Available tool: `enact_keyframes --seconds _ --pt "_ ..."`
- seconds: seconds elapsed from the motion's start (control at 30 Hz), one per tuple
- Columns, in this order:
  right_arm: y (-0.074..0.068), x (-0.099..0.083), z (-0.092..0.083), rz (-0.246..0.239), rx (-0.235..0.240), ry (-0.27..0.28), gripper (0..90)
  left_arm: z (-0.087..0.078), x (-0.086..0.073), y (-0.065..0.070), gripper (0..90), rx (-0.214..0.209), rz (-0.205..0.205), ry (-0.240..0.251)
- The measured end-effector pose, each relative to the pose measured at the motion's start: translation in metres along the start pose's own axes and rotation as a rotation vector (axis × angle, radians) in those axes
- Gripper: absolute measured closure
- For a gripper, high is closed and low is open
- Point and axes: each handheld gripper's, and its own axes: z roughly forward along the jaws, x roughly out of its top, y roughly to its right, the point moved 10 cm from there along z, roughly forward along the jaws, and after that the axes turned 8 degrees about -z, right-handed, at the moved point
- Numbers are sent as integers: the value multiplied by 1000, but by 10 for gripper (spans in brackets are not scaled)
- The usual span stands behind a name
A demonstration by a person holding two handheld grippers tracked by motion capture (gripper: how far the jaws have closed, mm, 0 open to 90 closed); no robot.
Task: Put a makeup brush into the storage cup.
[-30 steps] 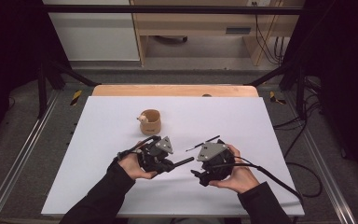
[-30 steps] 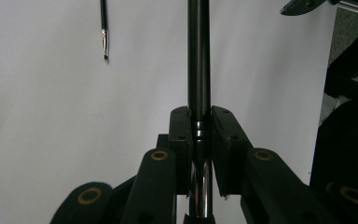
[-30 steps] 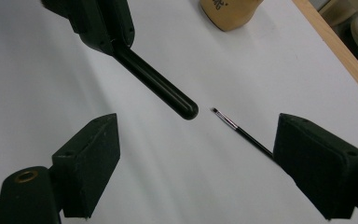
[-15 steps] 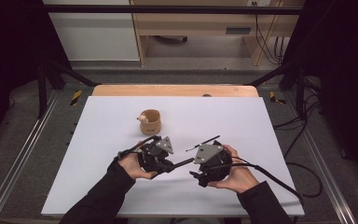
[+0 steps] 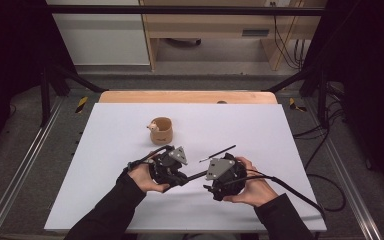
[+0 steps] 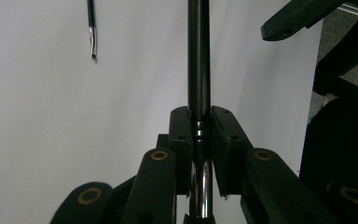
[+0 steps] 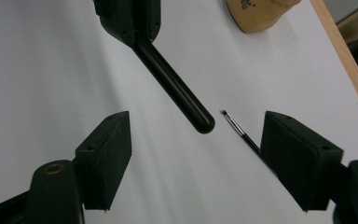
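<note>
Left hand-held gripper (image 6: 199,123) clamps the black rod (image 6: 198,56), projecting straight ahead.

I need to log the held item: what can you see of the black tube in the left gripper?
The black tube is a slim, glossy, round-ended cylinder, plastic or metal by its look, with a ringed seam and a shiny section near its clamped end. The left gripper is shut on it, holding it level above the white table, pointing toward the open right gripper.

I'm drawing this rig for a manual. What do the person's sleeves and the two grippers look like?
Both sleeves are black and long. The left gripper and the right gripper are black with flat rectangular pads and brass-coloured pivot rings. Each carries a grey three-cornered plate on top, and a black cable trails from the right one.
</note>
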Motion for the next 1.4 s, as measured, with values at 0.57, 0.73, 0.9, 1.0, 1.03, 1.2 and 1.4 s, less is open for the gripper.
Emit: enact_keyframes --seconds 0.57,0.73,0.9,1.0,1.03,1.2,1.4 --pt "-4 1 7 -85 5 -24 357 2 4 6 784 -15 6 -15" --pt "-7 2 9 -109 2 -25 398 3 5 8 784 -19 10 -20" --pt "-8 1 10 -138 -2 -23 423 3 5 10 784 -22 13 -23" --pt "-9 1 10 -161 7 -28 439 3 5 10 785 -25 14 -22" --pt "-9 1 10 -159 5 -26 440 4 5 11 784 -26 13 -21" --pt "-11 1 11 -189 14 -25 464 4 6 12 784 -30 16 -27" --pt "-14 2 14 -206 25 -22 510 6 6 13 785 -37 22 -30"
